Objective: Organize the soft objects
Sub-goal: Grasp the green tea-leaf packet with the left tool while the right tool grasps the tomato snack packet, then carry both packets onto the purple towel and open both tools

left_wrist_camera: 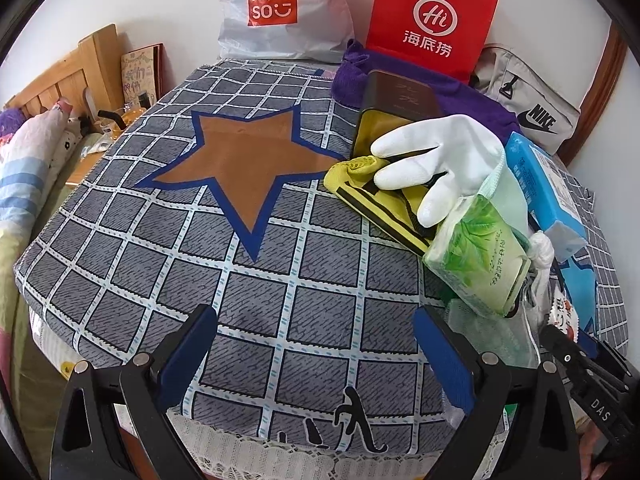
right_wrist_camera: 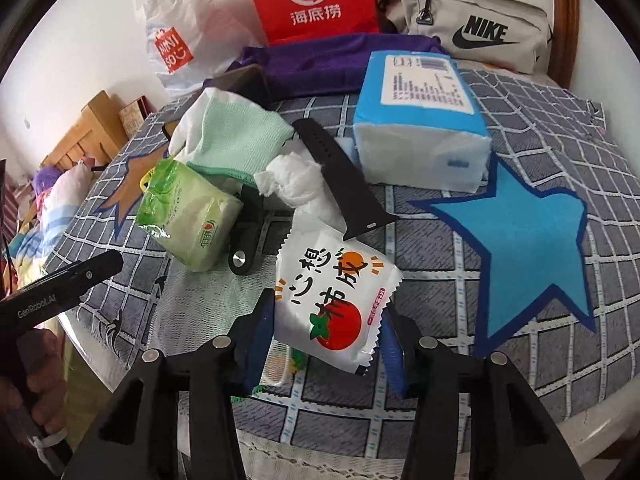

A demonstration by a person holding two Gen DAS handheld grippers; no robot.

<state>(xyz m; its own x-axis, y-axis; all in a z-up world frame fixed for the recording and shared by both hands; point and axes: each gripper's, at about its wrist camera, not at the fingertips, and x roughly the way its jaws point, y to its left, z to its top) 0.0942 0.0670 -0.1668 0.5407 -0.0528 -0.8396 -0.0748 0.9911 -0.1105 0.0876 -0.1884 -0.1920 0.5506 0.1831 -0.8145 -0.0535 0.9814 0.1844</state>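
Checking occlusions first: white tissue sachet (right_wrist_camera: pixel 334 300) with persimmon print sits between right gripper (right_wrist_camera: pixel 326 330) pads, lower edge overlapped by the right pad, left pad close against the left edge; contact looks like a pinch, but cannot fully confirm from this angle. Lying on the star-print cover (right_wrist_camera: pixel 520 340), near front edge. Something green and orange tucked under the sachet, too hidden to identify.

Right wrist only: blue tissue pack (right_wrist_camera: pixel 424 136) behind, black watch strap (right_wrist_camera: pixel 344 184) across crumpled white tissue (right_wrist_camera: pixel 292 184), grey Nike pouch (right_wrist_camera: pixel 468 28), green tissue pack (right_wrist_camera: pixel 188 220) to the left. Left edge: hand (right_wrist_camera: pixel 36 372) gripping the other tool's handle, partly cut off.

Left wrist only: white glove (left_wrist_camera: pixel 444 160) draped over yellow-black cloth (left_wrist_camera: pixel 372 188), dark tin (left_wrist_camera: pixel 396 116) behind, Miniso bag (left_wrist_camera: pixel 276 12) and red Haidilao bag (left_wrist_camera: pixel 432 20) against wall. Sachet barely visible at right edge, mostly cropped.

Left gripper (left_wrist_camera: pixel 316 356): jaws spread wide, nothing between, angled down over bare cover. Right gripper angled down likewise, jaws partly closed around sachet.
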